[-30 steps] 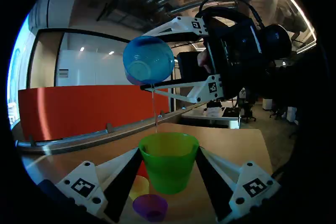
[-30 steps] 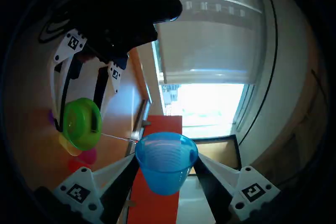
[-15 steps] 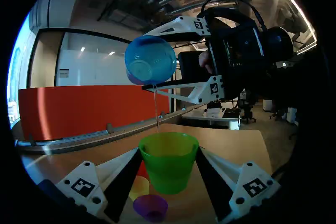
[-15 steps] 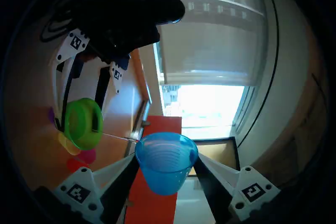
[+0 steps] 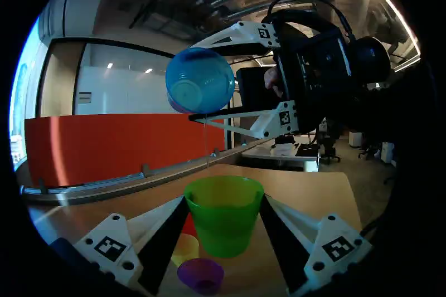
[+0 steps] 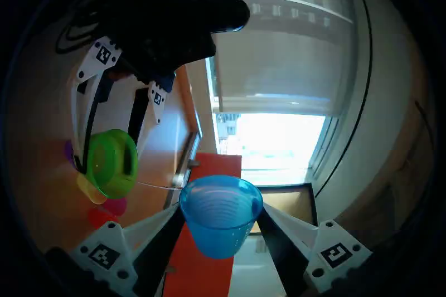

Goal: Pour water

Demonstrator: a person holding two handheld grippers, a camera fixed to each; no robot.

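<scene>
Left gripper view: my left gripper [image 5: 223,203] has both fingers clamped on the green cup [image 5: 223,222], held upright over the wooden table [image 5: 312,191]. Straight above the green cup, my right gripper [image 5: 196,82] grips the blue cup [image 5: 199,81], which is tipped on its side. A thin thread of water [image 5: 205,144] falls from its rim towards the green cup's mouth. I judge the pour is under way and near its end, the thread being so fine. Just below the green cup sit a purple cup [image 5: 200,274] and a yellow cup [image 5: 187,247], crowding any set-down there.

Right gripper view: the blue cup sits pinched between my fingers, and the thread runs from its rim to the green cup's mouth. Next I'd roll the blue cup back upright while holding the green cup steady. Above the green cup the air is open, and the table's far edge lies well beyond it.
</scene>
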